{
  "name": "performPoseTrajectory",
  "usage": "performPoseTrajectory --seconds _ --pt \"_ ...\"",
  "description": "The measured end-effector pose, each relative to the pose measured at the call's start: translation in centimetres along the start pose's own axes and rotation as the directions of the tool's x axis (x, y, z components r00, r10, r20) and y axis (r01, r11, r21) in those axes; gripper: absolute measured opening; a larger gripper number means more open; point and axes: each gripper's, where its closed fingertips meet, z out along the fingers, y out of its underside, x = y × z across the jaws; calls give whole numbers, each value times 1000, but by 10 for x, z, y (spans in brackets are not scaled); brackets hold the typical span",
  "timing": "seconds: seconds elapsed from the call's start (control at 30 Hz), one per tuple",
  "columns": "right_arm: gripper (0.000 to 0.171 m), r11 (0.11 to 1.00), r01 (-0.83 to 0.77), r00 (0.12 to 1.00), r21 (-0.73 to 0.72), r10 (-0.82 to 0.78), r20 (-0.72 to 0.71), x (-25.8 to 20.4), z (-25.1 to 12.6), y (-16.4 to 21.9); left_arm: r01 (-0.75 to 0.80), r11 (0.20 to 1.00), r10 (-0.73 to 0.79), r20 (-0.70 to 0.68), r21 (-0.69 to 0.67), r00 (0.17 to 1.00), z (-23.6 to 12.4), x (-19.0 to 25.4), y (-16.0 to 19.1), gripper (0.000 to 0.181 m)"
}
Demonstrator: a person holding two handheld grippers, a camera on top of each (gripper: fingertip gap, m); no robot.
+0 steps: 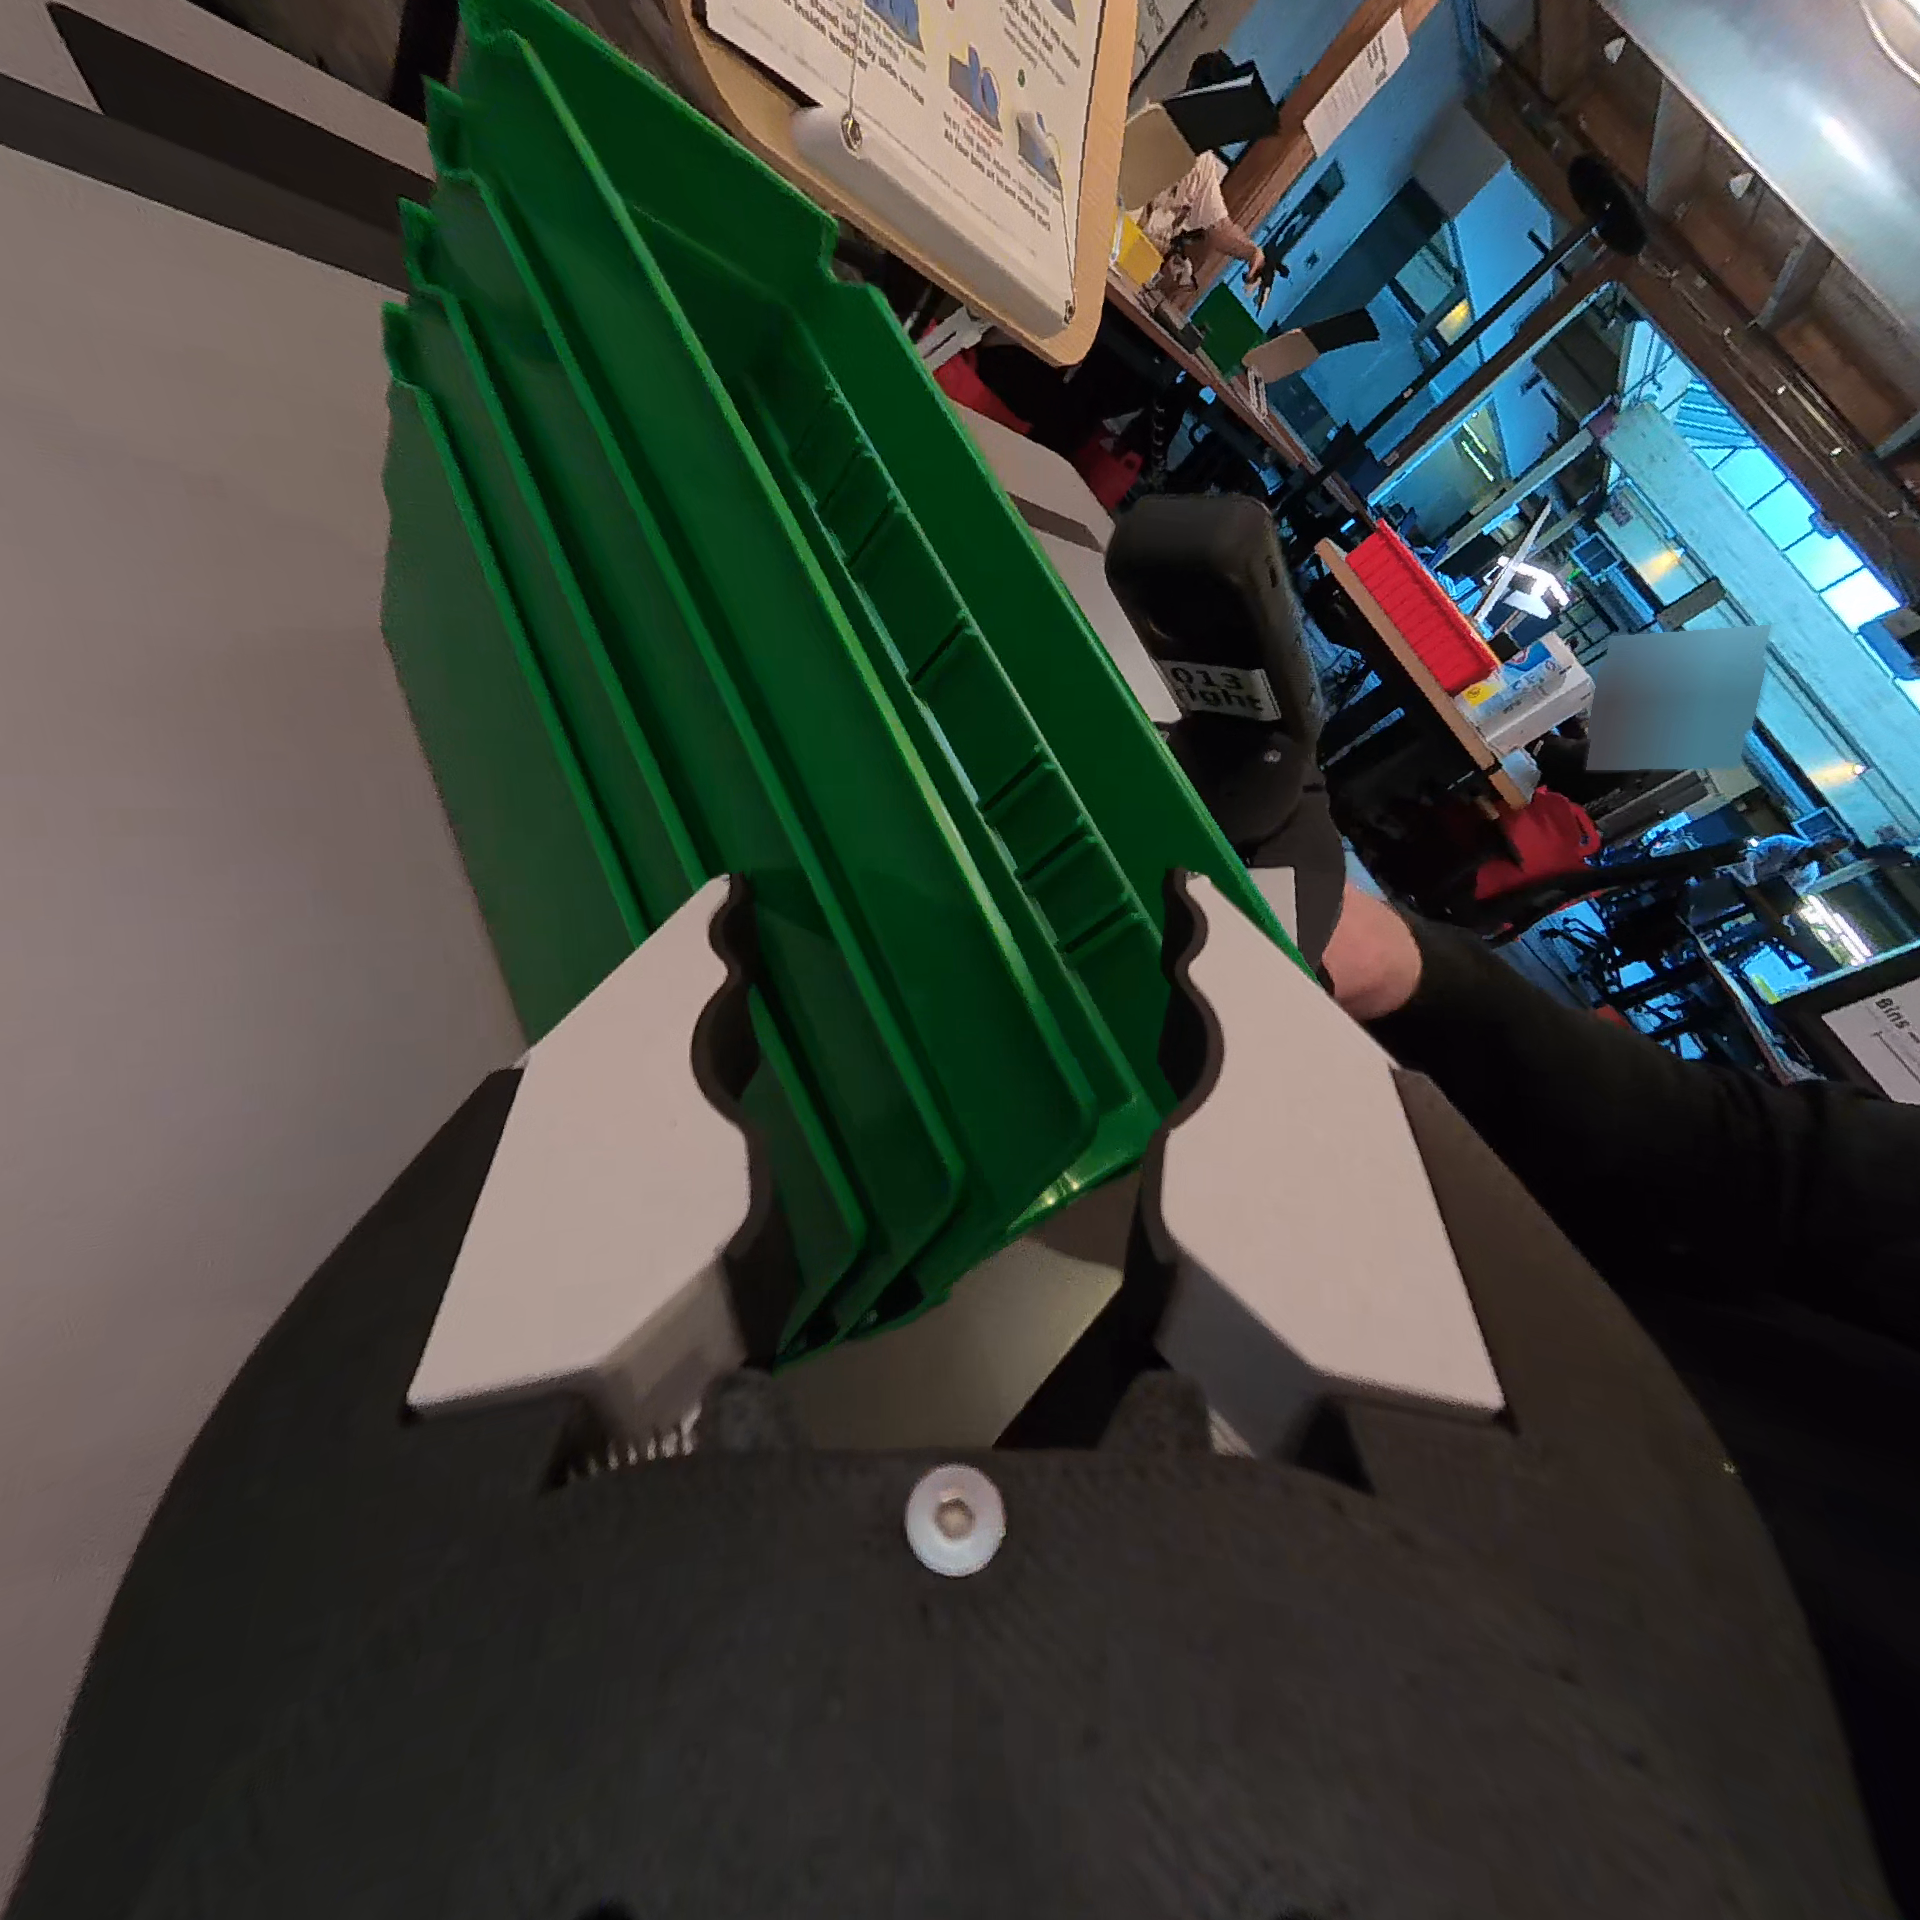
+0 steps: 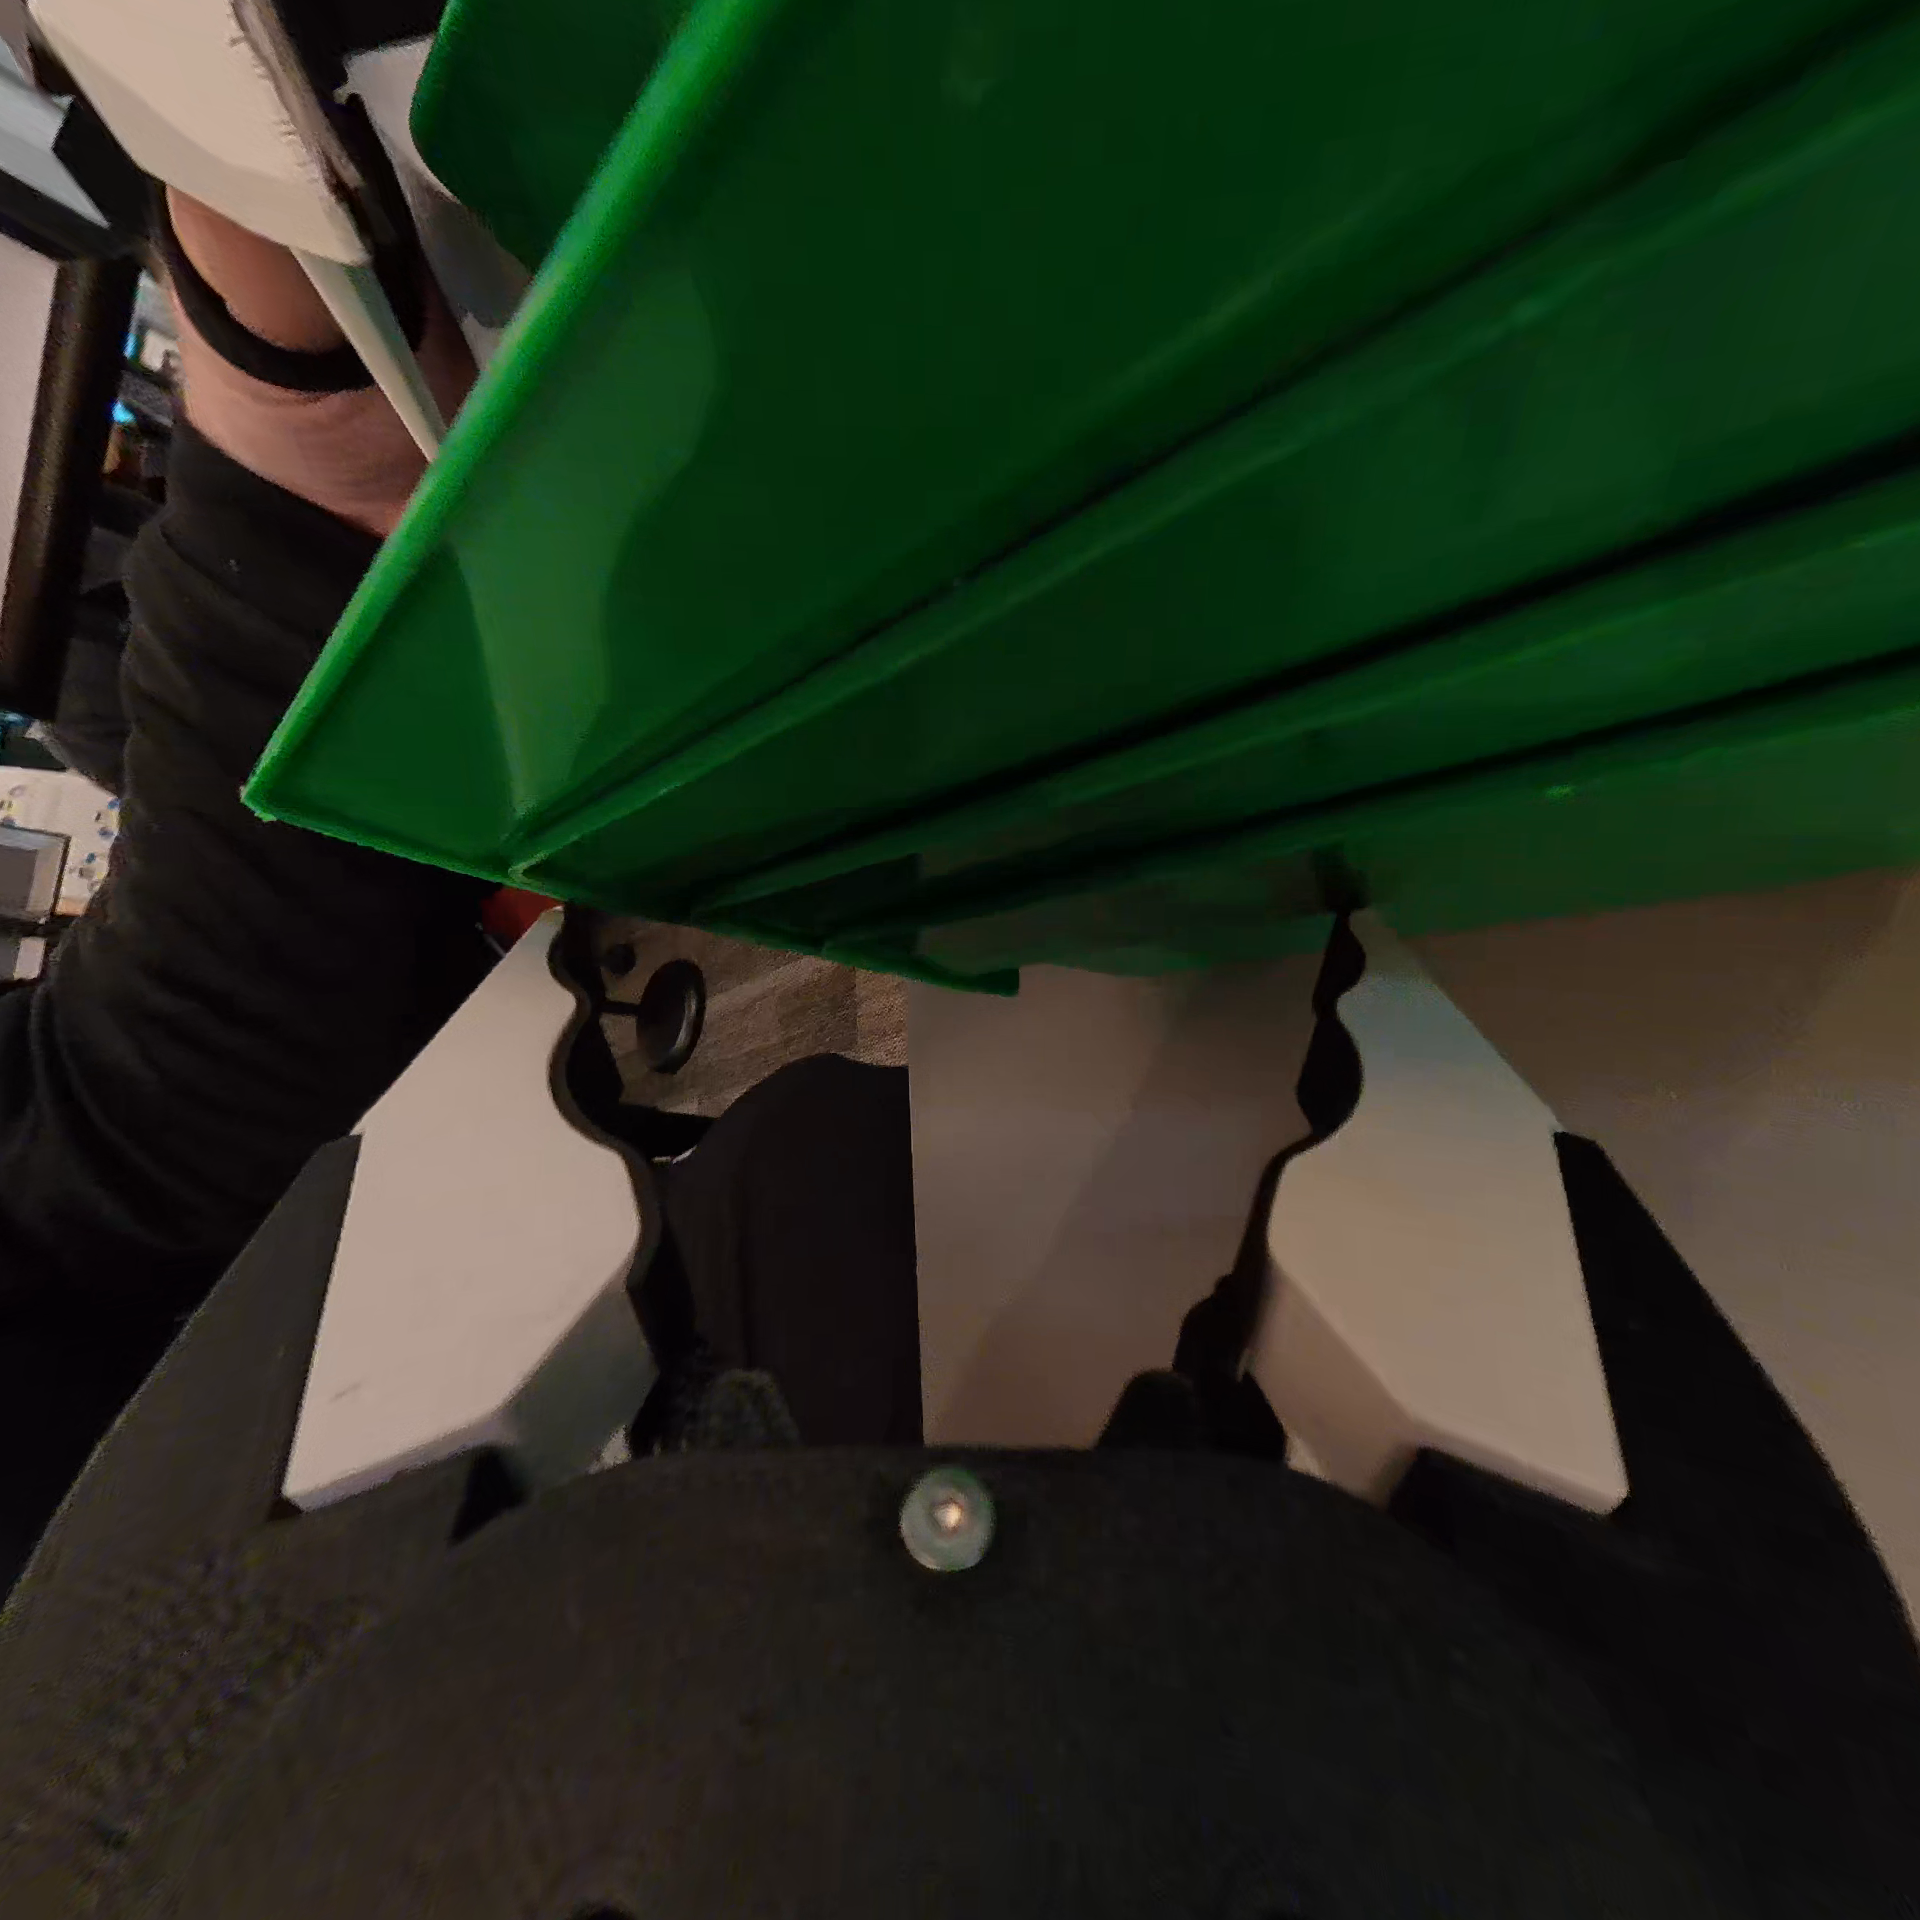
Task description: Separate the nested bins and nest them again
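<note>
A stack of several nested green bins [image 1: 727, 623] is tipped on its side over the grey table [image 1: 156, 727]. My left gripper [image 1: 956, 904] straddles the near end of the stack, its two fingers closed on the bundled rims. In the right wrist view the stack [image 2: 1039, 416] fills the top of the frame. My right gripper [image 2: 951, 920] is open just under the stack's lower edges, with its right fingertip [image 2: 1340, 935] at a bin edge. The right gripper's black body [image 1: 1205, 623] also shows beyond the stack in the left wrist view.
A wood-framed instruction board [image 1: 935, 125] stands behind the bins. A black-sleeved arm [image 1: 1558, 1091] is at the right. Red bins [image 1: 1413, 613] sit on a far bench. Below the right gripper are the white table edge [image 2: 1039, 1143] and carpet floor [image 2: 790, 997].
</note>
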Motion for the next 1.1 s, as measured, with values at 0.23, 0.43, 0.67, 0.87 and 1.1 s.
performPoseTrajectory --seconds 0.23,0.43,0.67,0.87,1.1 --pt "132 1000 25 1000 0 -25 7 -6 -45 34 -158 987 147 333 4 931 -17 -12 -30 101" --pt "125 999 26 998 42 -24 -63 -4 -90 84 -300 924 381 495 -238 781 14 14 -50 123" --pt "120 996 25 990 88 -13 -138 14 -123 103 -177 824 531 624 -539 573 57 -26 -47 140" --pt "115 996 13 994 93 -2 -110 19 -119 105 -108 826 481 592 -554 646 69 -26 -44 111" --pt "111 997 -1 995 72 8 -99 27 -113 113 -109 841 467 608 -530 642 71 -27 -44 117"
